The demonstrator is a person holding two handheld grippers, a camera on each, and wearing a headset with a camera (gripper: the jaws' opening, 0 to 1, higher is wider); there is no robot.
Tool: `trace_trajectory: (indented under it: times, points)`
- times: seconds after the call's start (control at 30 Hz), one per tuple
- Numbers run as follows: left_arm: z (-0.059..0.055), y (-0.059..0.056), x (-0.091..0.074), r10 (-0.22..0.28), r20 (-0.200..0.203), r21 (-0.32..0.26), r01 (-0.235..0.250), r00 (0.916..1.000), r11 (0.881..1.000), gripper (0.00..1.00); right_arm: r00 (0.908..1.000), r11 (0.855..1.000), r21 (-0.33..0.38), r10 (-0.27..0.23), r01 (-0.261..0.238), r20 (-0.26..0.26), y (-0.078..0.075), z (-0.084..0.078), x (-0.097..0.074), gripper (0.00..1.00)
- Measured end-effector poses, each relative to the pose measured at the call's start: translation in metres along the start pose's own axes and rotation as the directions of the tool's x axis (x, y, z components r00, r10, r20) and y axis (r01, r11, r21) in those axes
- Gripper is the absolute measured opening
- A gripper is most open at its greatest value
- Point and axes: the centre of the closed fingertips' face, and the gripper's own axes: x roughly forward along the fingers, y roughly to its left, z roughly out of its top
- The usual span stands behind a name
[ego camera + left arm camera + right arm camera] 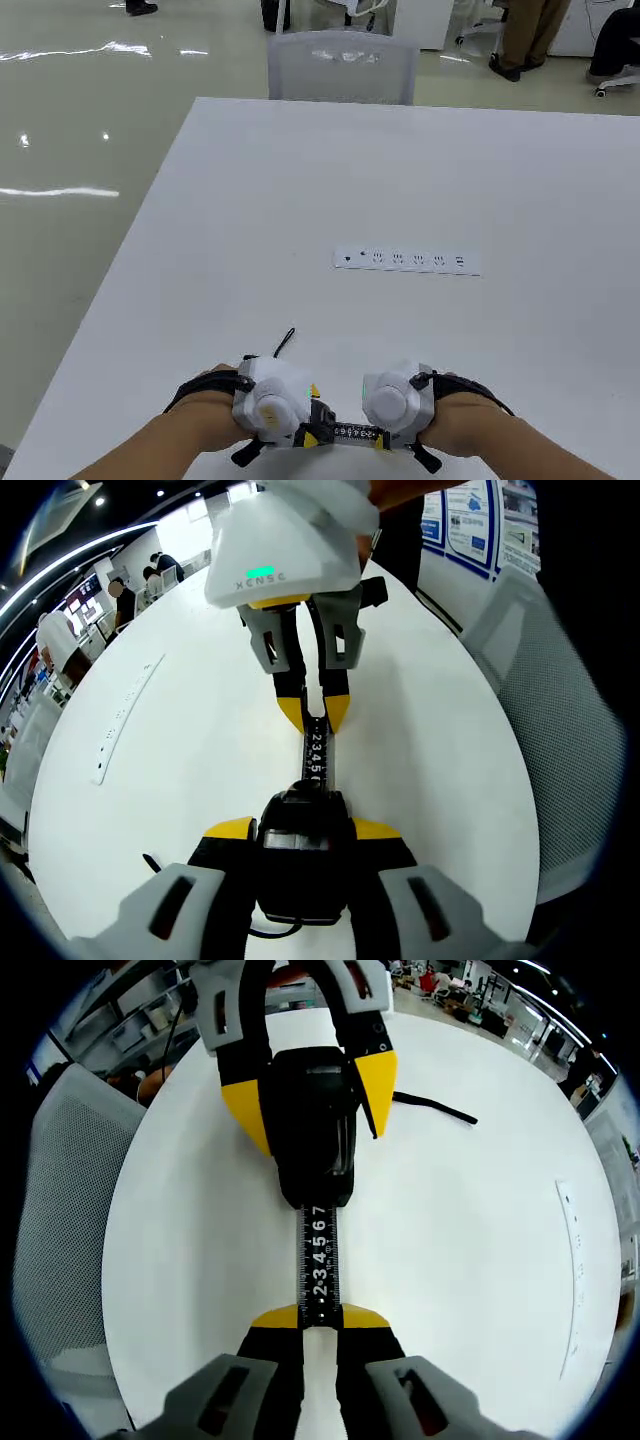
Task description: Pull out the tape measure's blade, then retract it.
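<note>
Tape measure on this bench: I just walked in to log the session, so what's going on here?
A person works two grippers over a white table. The left gripper is shut on the black tape measure; the right gripper pinches the tip of its blade. A short stretch of blade is out between them, markings up to 7 showing. A power strip lies farther out.
</note>
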Motion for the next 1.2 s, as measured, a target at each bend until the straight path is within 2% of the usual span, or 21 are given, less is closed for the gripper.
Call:
trace_trajectory:
  times: [0.43, 1.2]
  points:
    - [0.002, 0.000, -0.001, -0.001, -0.001, -0.001, 0.001, 1.0000, 1.000, 0.30, 0.9995, 1.000, -0.001, 0.002, -0.002, -0.031, -0.002, -0.012, -0.002, 0.09]
    - [0.001, 0.002, 0.000, -0.002, -0.012, -0.008, 0.002, 0.9999, 1.000, 0.30, 0.9985, 1.000, 0.000, 0.000, 0.000, -0.055, -0.002, -0.023, -0.007, 0.10]
